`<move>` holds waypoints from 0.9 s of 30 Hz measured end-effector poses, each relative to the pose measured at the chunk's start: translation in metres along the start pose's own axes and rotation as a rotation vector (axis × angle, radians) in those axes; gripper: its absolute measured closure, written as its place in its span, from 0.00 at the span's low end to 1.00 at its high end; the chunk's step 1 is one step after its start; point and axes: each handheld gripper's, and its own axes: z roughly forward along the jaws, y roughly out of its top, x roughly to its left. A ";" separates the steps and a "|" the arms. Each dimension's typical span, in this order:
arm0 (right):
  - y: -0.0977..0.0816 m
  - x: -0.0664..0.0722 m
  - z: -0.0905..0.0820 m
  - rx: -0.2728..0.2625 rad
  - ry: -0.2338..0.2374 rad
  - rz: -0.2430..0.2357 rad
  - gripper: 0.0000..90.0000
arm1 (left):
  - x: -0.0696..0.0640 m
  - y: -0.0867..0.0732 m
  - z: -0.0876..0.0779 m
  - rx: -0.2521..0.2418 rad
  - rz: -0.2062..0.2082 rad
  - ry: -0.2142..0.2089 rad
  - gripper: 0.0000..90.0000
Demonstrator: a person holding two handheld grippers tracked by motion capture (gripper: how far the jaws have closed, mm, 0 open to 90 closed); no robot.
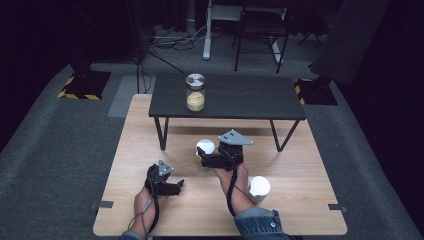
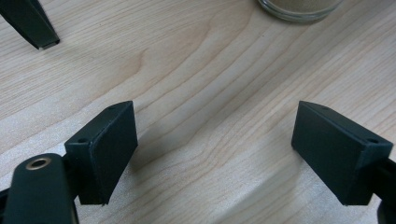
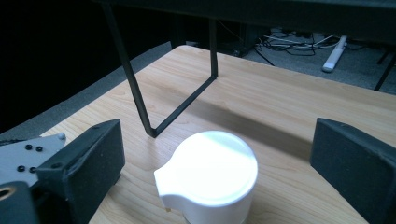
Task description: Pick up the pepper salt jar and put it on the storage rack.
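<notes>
Right tongs [image 3: 212, 163]: jaws spread wide on either side of a white cylindrical lidded container [image 3: 208, 175], pads clear of it. The container stands upright on the light wooden table [image 1: 295, 165], just in front of the low black shelf's leg [image 3: 140, 93]. Left tongs [image 2: 215, 149]: spread, nothing between them, low over bare table. A second white container [image 1: 259, 188] stands beside the right forearm.

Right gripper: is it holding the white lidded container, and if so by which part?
No. The right gripper is open; the white container stands between its jaws with gaps on both sides. The left gripper is open over bare table.
</notes>
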 end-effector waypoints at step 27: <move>-0.030 0.005 0.035 0.057 -0.018 0.005 0.00 | 0.001 0.000 0.000 0.000 0.004 -0.005 0.16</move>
